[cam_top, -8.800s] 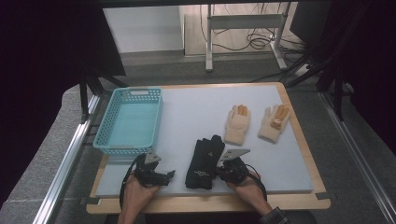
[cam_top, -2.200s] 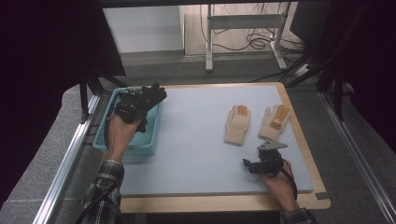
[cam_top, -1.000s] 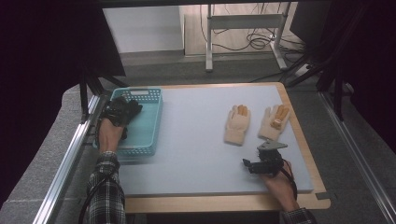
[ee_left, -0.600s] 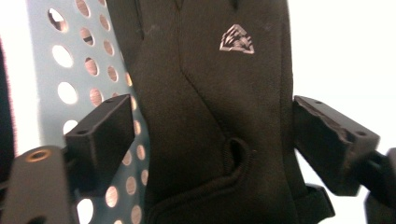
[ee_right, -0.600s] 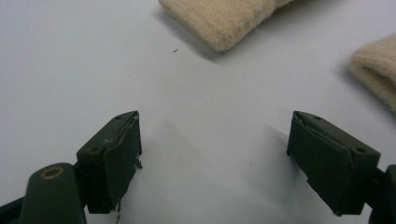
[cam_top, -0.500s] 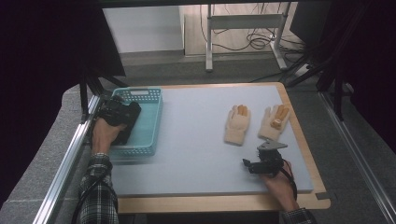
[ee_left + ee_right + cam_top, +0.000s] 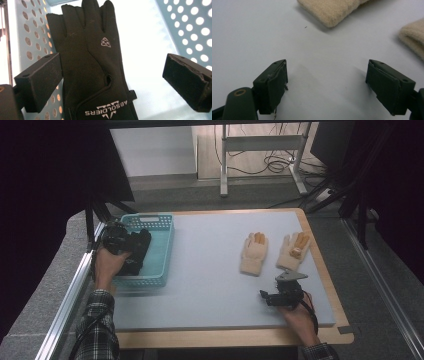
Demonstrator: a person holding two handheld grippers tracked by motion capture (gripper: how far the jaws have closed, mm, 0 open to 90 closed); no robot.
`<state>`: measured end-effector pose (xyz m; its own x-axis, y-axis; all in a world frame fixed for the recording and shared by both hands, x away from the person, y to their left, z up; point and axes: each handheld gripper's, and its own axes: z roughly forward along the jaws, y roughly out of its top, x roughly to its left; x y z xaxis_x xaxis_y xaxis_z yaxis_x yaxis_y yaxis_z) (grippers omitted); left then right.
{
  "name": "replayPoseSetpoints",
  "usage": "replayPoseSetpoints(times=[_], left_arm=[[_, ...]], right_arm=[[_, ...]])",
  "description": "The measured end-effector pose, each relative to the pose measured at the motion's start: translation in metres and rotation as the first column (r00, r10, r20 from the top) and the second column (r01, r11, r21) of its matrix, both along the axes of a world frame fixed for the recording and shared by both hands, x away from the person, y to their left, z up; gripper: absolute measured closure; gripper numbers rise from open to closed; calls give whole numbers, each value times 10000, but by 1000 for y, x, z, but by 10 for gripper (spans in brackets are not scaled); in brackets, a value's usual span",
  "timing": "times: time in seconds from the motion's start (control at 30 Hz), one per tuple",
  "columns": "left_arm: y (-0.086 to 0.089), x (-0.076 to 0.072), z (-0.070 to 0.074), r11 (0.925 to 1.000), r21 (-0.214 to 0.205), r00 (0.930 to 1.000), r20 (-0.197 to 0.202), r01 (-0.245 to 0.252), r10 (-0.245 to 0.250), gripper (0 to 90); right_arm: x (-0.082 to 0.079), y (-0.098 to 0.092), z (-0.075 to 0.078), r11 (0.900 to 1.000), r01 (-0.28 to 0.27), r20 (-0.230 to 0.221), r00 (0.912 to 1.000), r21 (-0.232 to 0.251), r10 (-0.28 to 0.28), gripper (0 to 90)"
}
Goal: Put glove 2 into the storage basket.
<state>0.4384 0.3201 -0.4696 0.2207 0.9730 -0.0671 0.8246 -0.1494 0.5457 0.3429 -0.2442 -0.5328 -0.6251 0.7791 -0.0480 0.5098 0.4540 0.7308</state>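
The left hand-held gripper (image 7: 112, 82) hangs over the turquoise basket (image 7: 159, 247) at the left of the high view, and its jaws have just been opening; they now stand wide apart. The black glove (image 7: 92, 62) lies between them on the basket floor, close to the perforated left wall, fingers toward the top of the left gripper view, but neither pad presses on it. In the high view this left hand-held gripper (image 7: 120, 240) sits at the basket's left rim, with the dark glove (image 7: 137, 251) just to its right inside the basket.

What could go wrong, in my judgement: the glove's fabric lies very near the left pad (image 7: 41, 80), so if the hand lifts away carelessly the pad may catch the cloth and drag the glove up or over the rim. A sideways move could also knock the light basket and shift it on the desk (image 7: 210, 285).

The right hand-held gripper (image 7: 329, 85) rests low over the desk at the lower right of the high view, jaws wide and holding nothing. The two beige gloves (image 7: 254, 252) (image 7: 294, 250) lie just above it in that view. If it goes forward without aim, one jaw may push a beige cuff (image 7: 332, 10) instead of closing around it.
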Motion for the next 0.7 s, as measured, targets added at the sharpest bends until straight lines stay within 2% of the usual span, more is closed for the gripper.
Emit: replayPoseSetpoints(times=[0.17, 0.27, 0.37, 0.57, 0.7], left_arm=[[-4, -7, 4, 9996, -180, 9993, 309, 207, -201, 25], [-11, -13, 8, 9979, -455, 9976, 542, 459, -434, 25], [-18, -17, 11, 9963, -409, 9947, 735, 754, -723, 25], [-39, -26, 19, 9892, -388, 9842, 1132, 1415, -1363, 24], [-53, -31, 22, 9817, -330, 9741, 1351, 1874, -1814, 23]], right_arm=[[0, 0, 0, 10000, 13, -1, 10000, 17, -13, 173], [0, 0, 0, 10000, 10, 1, 10000, 13, -10, 173], [0, 0, 0, 10000, 10, 1, 10000, 10, -10, 173], [0, 0, 0, 10000, 12, 1, 10000, 4, -12, 173], [0, 0, 0, 10000, 13, -1, 10000, 5, -13, 173]])
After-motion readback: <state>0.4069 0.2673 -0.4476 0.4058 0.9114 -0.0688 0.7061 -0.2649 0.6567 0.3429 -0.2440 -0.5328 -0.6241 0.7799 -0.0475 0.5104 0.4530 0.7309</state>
